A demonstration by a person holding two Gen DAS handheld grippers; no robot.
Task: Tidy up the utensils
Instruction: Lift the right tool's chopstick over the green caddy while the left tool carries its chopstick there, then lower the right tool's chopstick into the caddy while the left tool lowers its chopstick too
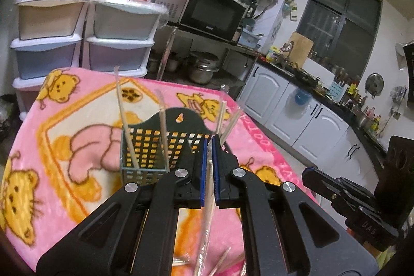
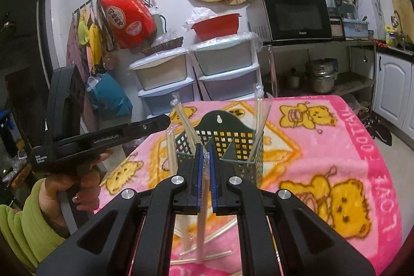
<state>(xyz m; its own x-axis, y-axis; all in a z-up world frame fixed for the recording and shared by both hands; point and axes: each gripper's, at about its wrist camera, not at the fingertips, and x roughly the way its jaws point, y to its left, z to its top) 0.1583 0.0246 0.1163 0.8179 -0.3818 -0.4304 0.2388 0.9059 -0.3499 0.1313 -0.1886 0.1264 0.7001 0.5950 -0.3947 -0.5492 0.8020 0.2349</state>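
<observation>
Both tools pinch one wrapped chopstick each: left tool [image 1: 209, 146], right tool [image 2: 204, 154]. Sticks hang long axis near vertical, just short of the black holder [image 2: 225, 136] (some chopsticks already inside); right looks nearer

A perforated holder [image 2: 227, 144] stands on the blanket-covered desk [image 2: 336, 146], wrapped chopsticks [image 2: 258, 118] leaning inside it (more lie loose [image 2: 207, 258] before it); drawer units [image 2: 196, 74] stand behind, a microwave [image 2: 297, 17] to their right
</observation>
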